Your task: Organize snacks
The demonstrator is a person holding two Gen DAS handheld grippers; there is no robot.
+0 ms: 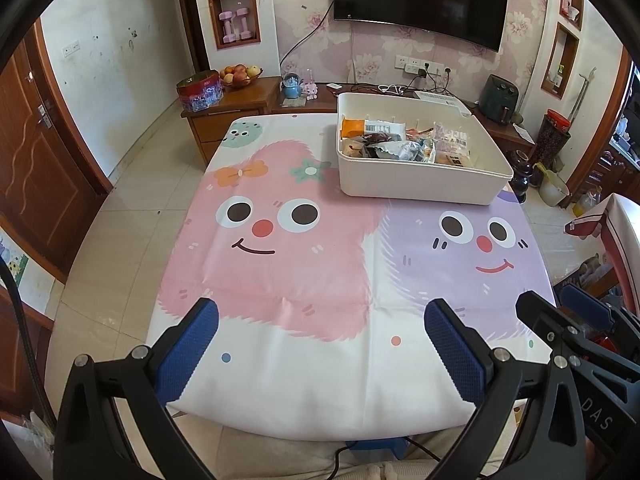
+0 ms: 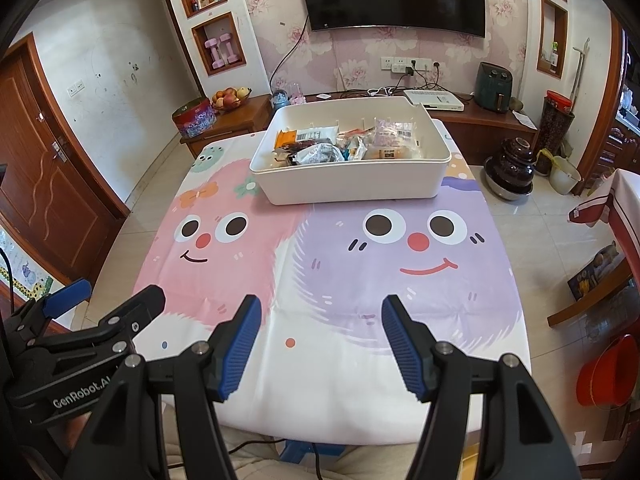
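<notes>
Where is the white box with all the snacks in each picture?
Left wrist view: the white box sits on the far right part of the table, right of the pink monster's bow.
Right wrist view: the white box sits far centre, above both monster faces.
Shared landmark: the TV on the wall behind it.
</notes>
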